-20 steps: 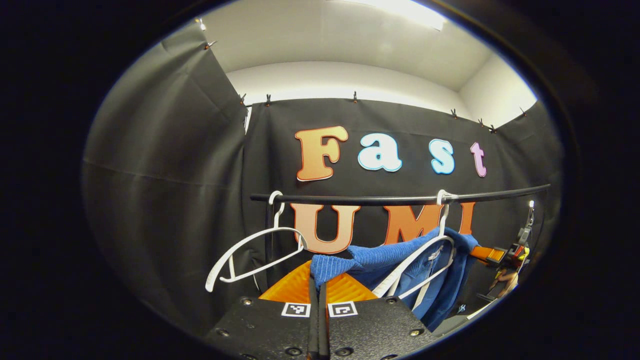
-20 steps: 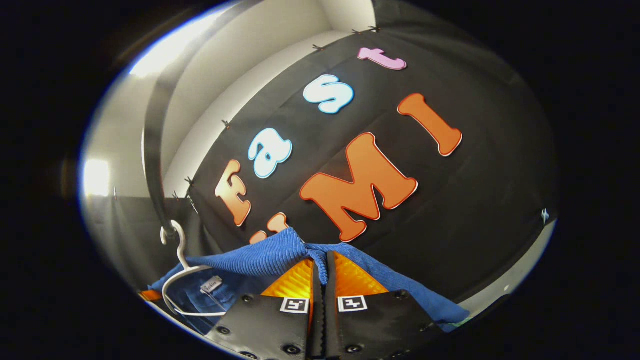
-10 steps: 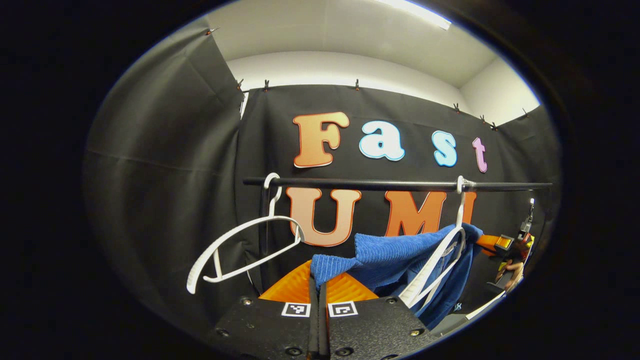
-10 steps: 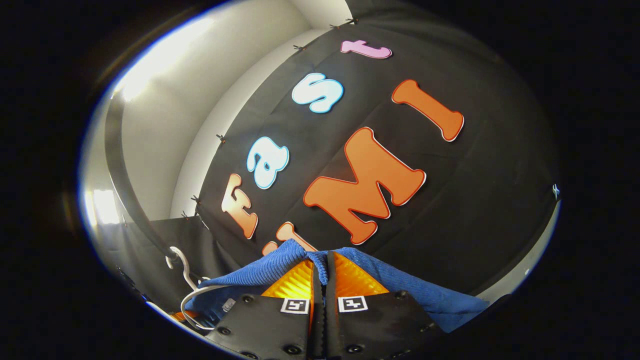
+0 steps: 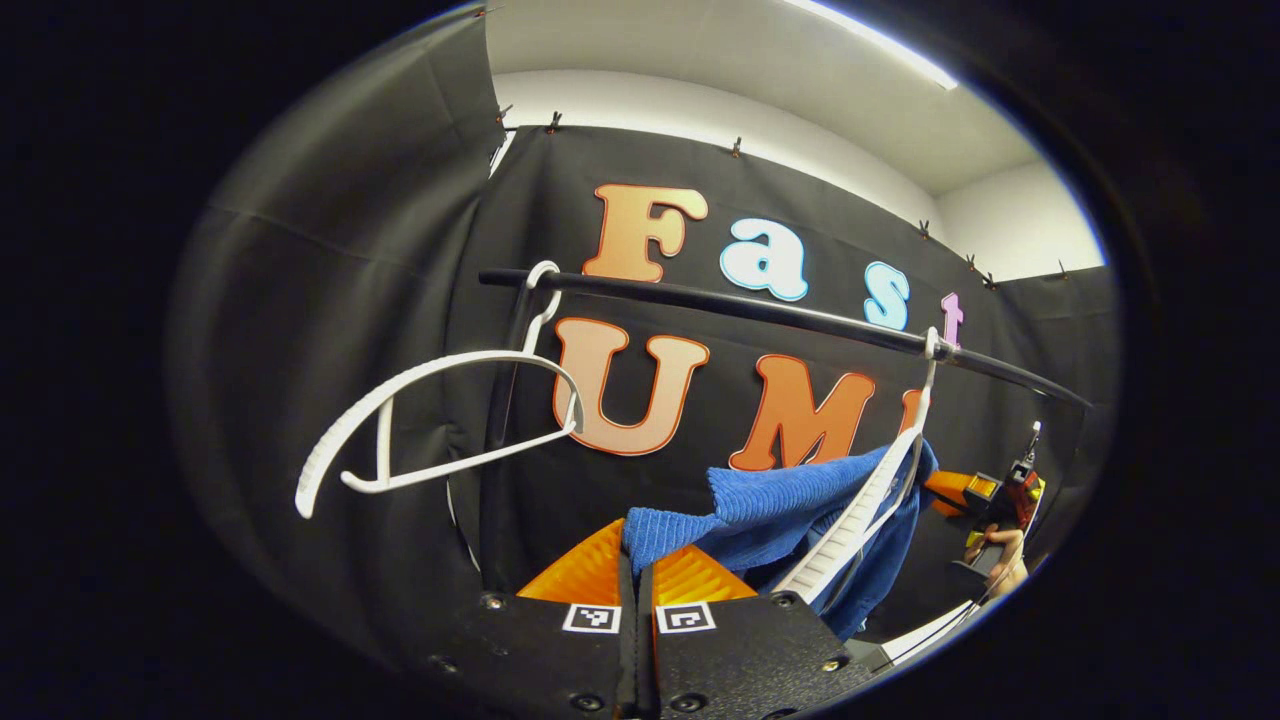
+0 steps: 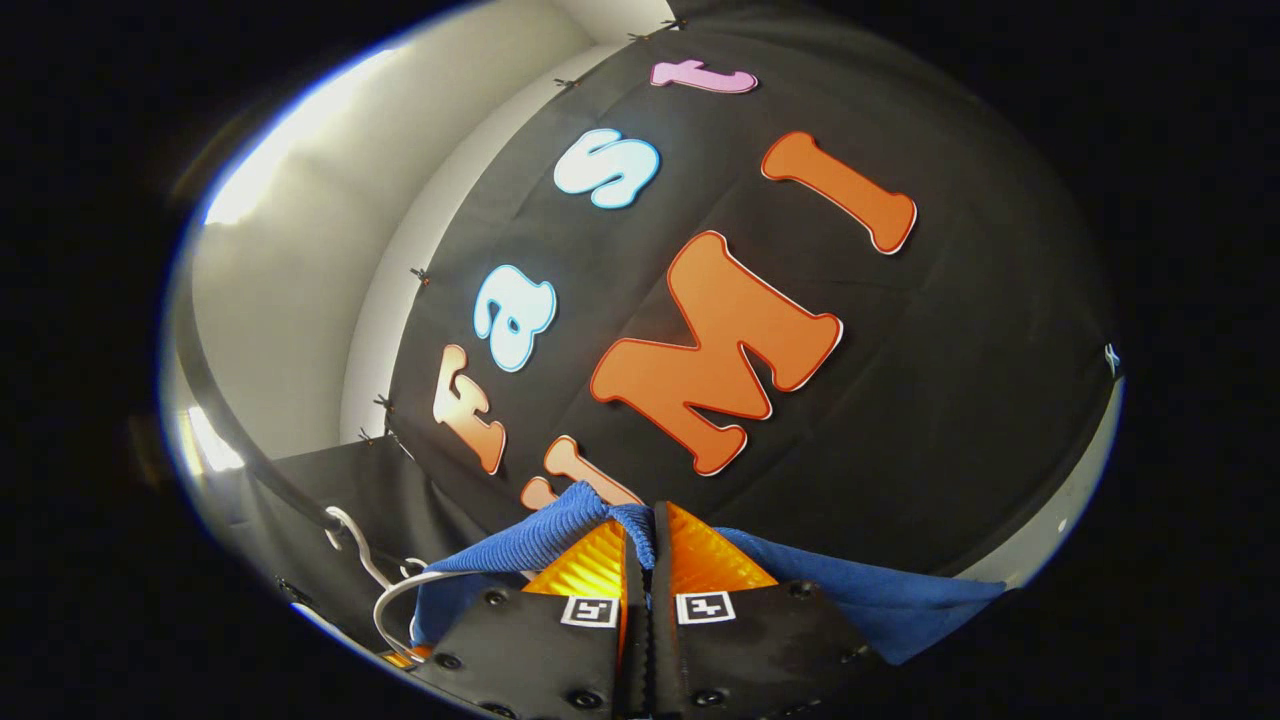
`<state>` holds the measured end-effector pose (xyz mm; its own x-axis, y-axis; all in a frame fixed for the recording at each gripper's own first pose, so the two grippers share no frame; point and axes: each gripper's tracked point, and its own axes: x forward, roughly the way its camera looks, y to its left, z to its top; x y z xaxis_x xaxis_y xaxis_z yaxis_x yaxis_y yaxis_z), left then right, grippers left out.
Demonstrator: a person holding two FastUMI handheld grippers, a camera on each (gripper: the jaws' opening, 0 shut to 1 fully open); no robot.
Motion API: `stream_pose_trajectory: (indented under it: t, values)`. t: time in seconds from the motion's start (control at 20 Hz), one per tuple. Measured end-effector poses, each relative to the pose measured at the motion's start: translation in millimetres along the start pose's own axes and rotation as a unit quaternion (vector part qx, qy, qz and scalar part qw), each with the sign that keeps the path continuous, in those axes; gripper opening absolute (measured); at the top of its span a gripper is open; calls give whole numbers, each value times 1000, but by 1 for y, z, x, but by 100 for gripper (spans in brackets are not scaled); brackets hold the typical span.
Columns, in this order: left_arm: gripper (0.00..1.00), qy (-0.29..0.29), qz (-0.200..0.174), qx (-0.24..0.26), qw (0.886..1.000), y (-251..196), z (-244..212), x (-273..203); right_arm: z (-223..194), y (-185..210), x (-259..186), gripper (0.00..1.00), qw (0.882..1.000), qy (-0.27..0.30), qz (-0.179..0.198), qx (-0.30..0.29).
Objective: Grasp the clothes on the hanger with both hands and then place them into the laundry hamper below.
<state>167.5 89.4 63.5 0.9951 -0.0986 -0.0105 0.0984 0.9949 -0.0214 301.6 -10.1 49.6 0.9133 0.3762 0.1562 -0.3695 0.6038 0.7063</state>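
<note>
The blue garment (image 5: pixel 790 505), half-draped on its white hanger (image 5: pixel 880 480) under the rail (image 5: pixel 760 312), is pinched by both closed tools, left tool (image 5: pixel 636 560) and right tool (image 6: pixel 640 540); draw both down evenly so the cloth slips free.

Your left gripper view looks level and slightly upward from close behind its own fingers (image 5: pixel 636 560) at the bottom centre, facing the booth's back wall with the black rail (image 5: pixel 780 315) slanting across the middle of the frame. Your right gripper view is rolled hard, so the same wall tilts across its frame and the rail (image 6: pixel 215 420) curves down the left edge. Both share the blue garment (image 5: pixel 770 505) (image 6: pixel 560 520), the white hanger (image 5: pixel 860 515) (image 6: pixel 385 595) carrying it, the rail and that wall.
</note>
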Motion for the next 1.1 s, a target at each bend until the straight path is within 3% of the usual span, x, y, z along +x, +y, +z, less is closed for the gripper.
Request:
stream_pose_trajectory:
  t: [0.25, 0.45, 0.6, 0.75, 0.95, 1.1]
  values:
    - [0, -26, -17, -4, 1000, 4, 11, 5, 13, 19, 6, 7, 999, -8, 37, -7]
    - [0, -28, -45, 3, 999, -1, 9, 7, 12, 6, 16, 7, 999, 9, 32, 4]
    - [0, -4, -61, 19, 998, -11, -7, 9, 6, -22, 25, 7, 999, 31, -4, 13]
    - [0, 17, -54, 38, 998, -13, -26, 10, 0, -42, 29, 8, 998, 39, -29, 28]
    - [0, 30, -49, 8, 998, -14, -46, 0, -4, -47, 20, 8, 998, 45, -42, 2]
    - [0, 39, -43, 15, 998, -16, -63, -7, -15, -61, 11, 7, 996, 59, -67, -27]
